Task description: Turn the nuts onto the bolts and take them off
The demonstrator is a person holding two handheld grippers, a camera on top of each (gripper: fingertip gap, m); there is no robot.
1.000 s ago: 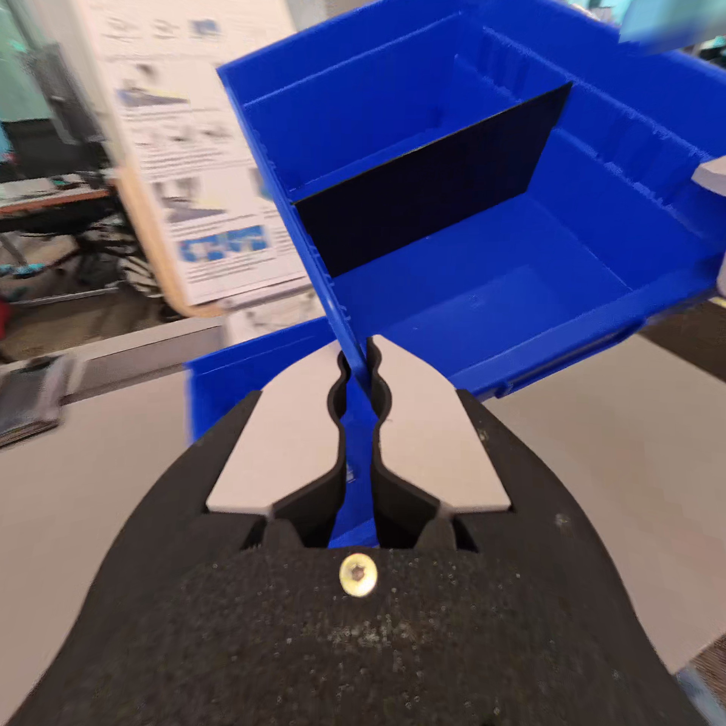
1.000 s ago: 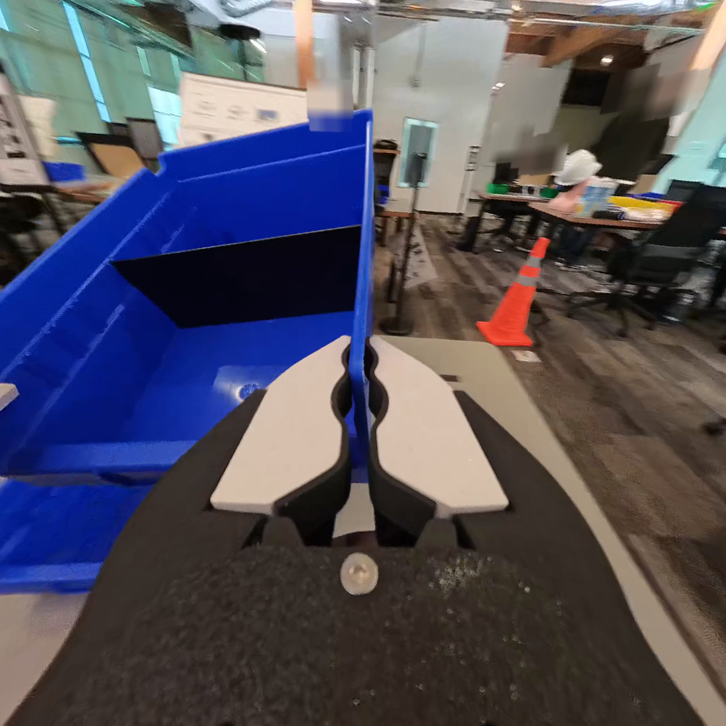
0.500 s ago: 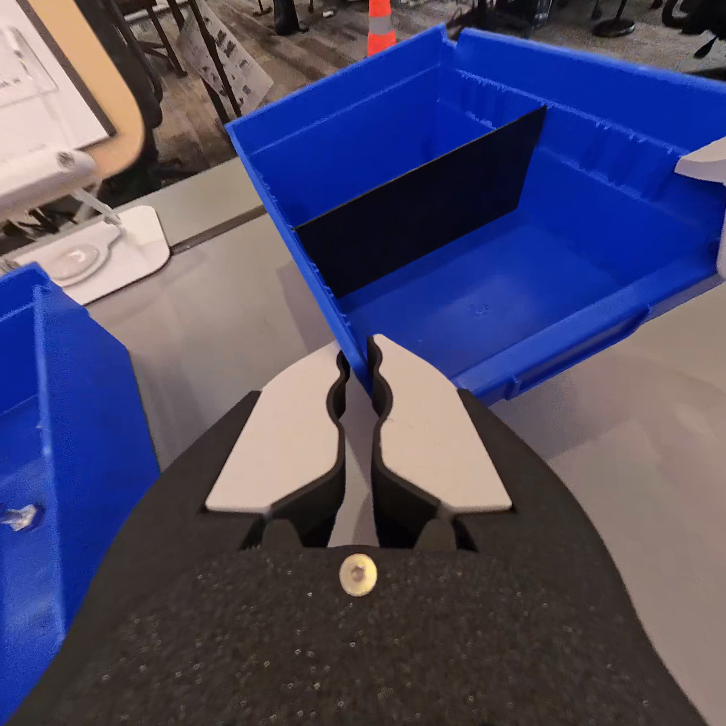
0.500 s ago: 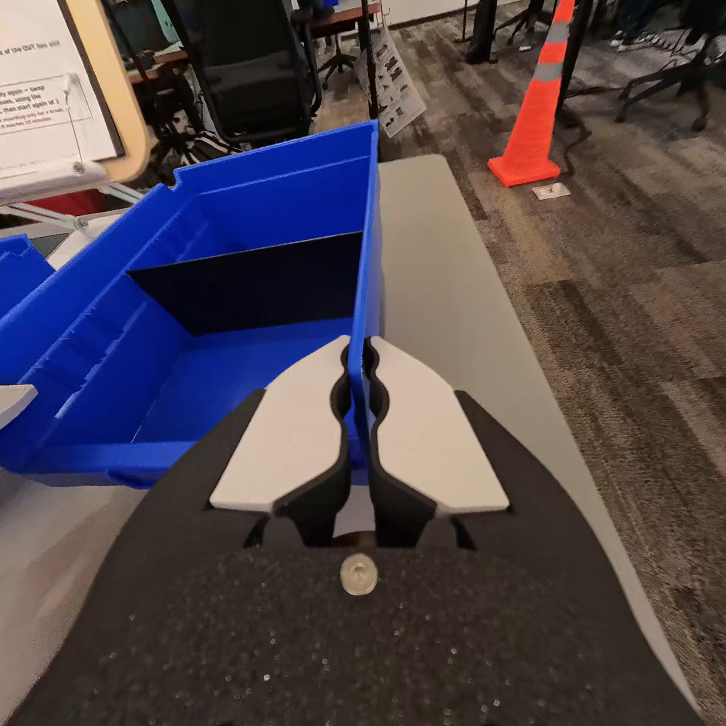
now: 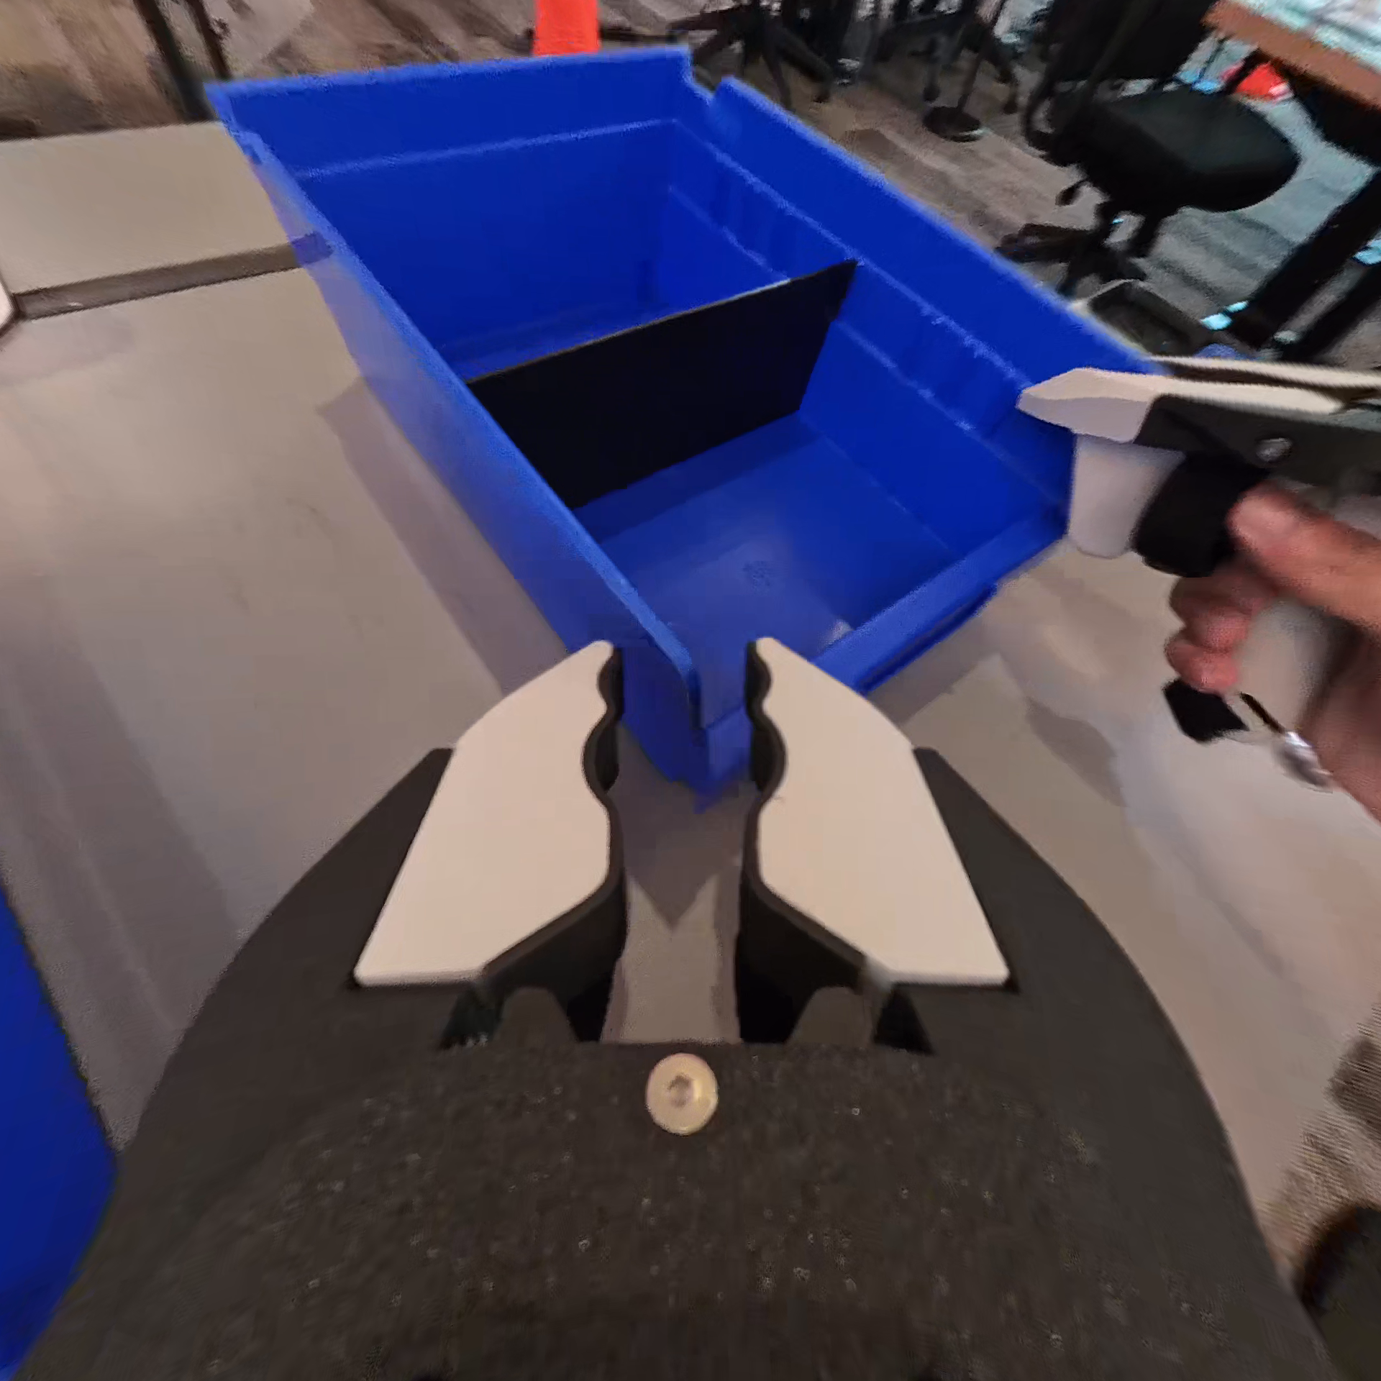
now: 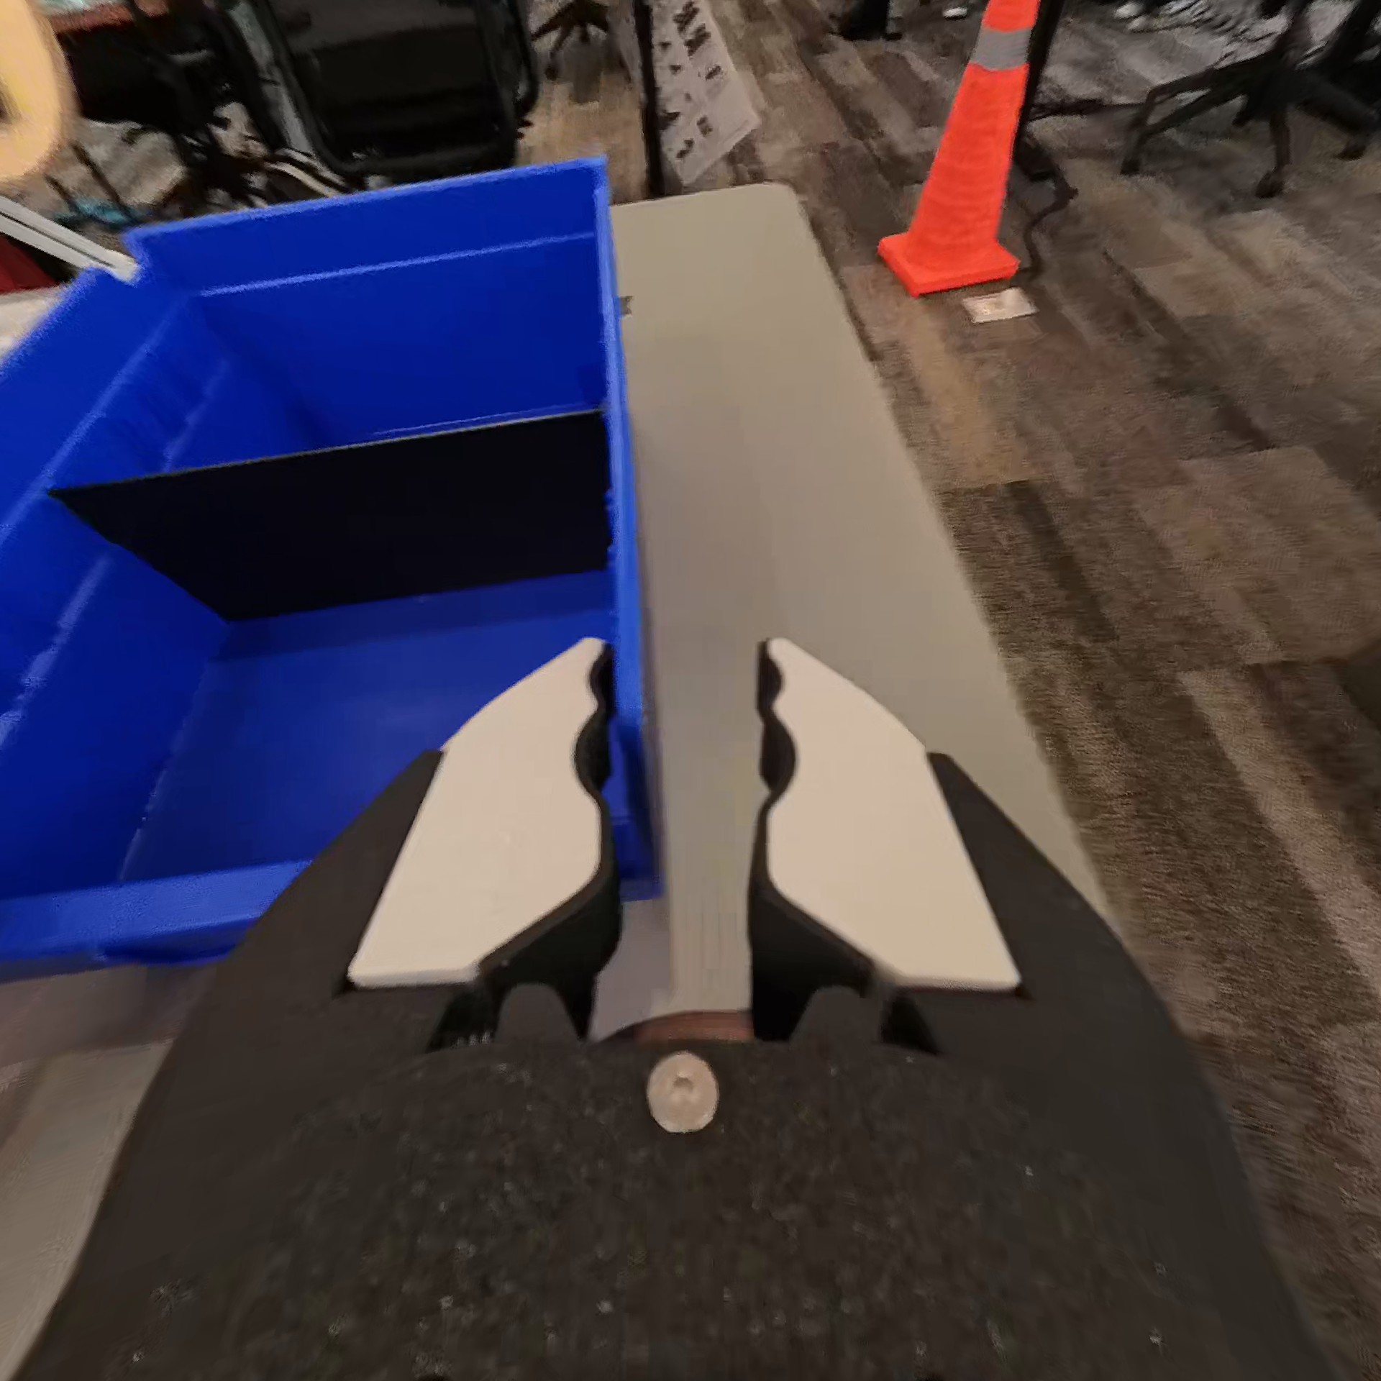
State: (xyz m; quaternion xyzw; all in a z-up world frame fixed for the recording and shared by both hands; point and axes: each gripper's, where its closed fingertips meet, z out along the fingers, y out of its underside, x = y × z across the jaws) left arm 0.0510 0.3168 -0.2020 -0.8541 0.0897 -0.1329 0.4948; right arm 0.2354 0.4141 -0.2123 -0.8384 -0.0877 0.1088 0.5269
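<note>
On the grey counter (image 5: 187,568), a blue bin (image 5: 523,246) with a black divider (image 5: 657,388); left tongs (image 5: 681,657) and right tongs (image 6: 684,657) both spread, each straddling a bin wall.

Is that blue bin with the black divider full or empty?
Empty, as far as shown. The blue bin shows bare floor in front of the black divider; the far compartment's floor is mostly hidden.

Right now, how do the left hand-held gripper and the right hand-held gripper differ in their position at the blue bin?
The left hand-held gripper straddles the blue bin's near left corner, its wall between the open jaws. The right hand-held gripper sits at the bin's right wall, which lies against the inner side of its left finger; mostly grey table shows between its jaws. Both are open and grip nothing.
</note>
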